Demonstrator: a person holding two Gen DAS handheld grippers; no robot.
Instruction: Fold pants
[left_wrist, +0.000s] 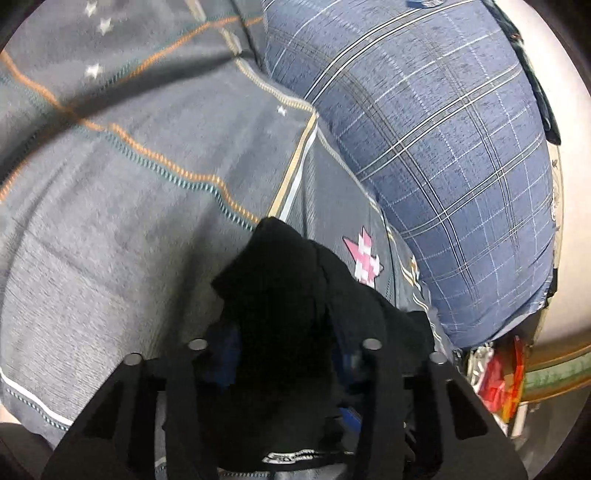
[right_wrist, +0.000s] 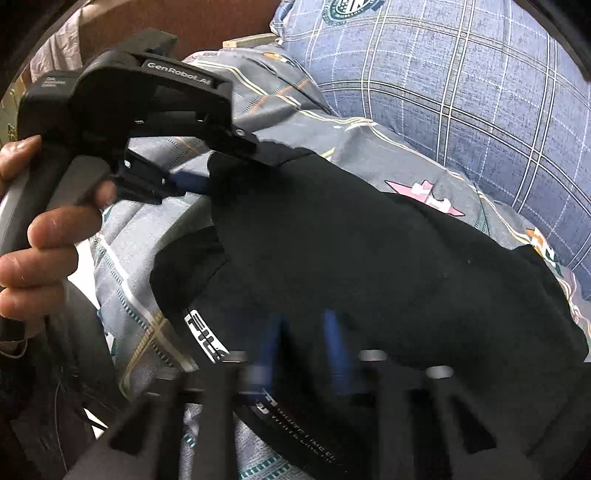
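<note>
I see the black pants (right_wrist: 369, 258) lying bunched on a bed, spread over a grey bedsheet (left_wrist: 110, 221) patterned with orange and teal stitched lines, small white stars and a pink pixelated star. A waistband with white lettering shows at the near edge of the pants in the right wrist view. My left hand-held gripper (left_wrist: 284, 354) is clamped on a fold of the black fabric, which rises as a dark peak between its blue-padded fingers (left_wrist: 229, 354). In the right wrist view that same left hand-held gripper appears at the far left, held by a person's hand (right_wrist: 40, 236), its tip buried in the far-left end of the pants. My right hand-held gripper (right_wrist: 306, 332) sits at the near edge, blurred, its blue fingers (right_wrist: 334, 332) drawn together over the black cloth near the waistband; I cannot tell whether cloth is pinched between them. A blue plaid pillow (left_wrist: 443, 166) lies beyond the pants at the far right, touching the bedsheet.
</note>
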